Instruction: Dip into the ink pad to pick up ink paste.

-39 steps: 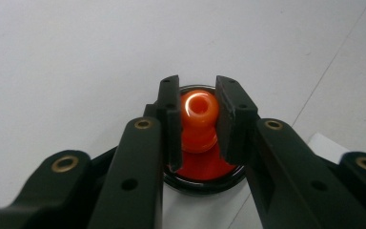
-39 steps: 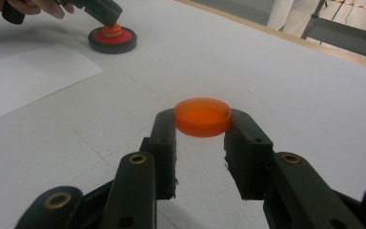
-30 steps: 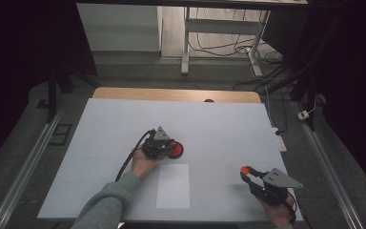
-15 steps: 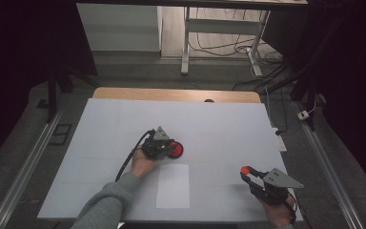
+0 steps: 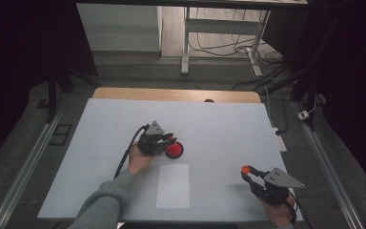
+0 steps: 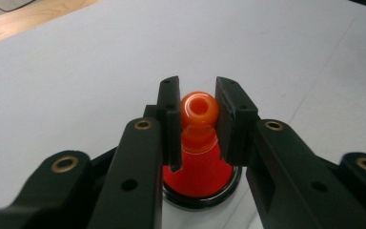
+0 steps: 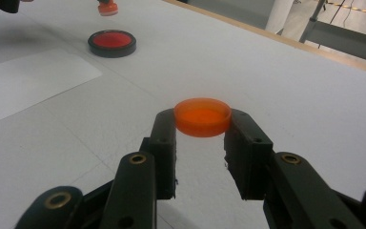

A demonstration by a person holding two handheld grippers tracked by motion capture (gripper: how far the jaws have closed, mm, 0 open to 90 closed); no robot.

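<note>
My left gripper [image 6: 198,95] is shut on the round knob of an orange cone-shaped stamp [image 6: 199,112]. It holds the stamp upright over a black-rimmed round dish with a red inside [image 6: 205,199]. In the high view this left gripper [image 5: 167,140] sits mid-table, right beside the red dish [image 5: 175,150]. My right gripper [image 7: 201,126] is shut on a flat orange disc [image 7: 202,114] just above the table. In the high view the right gripper [image 5: 246,172] is near the front right corner with the orange disc [image 5: 246,169] at its tip.
A white sheet of paper [image 5: 173,186] lies on the white table top [image 5: 228,124] just in front of the dish. A wooden strip [image 5: 171,94] runs along the table's far edge. Metal rails flank the table on the floor.
</note>
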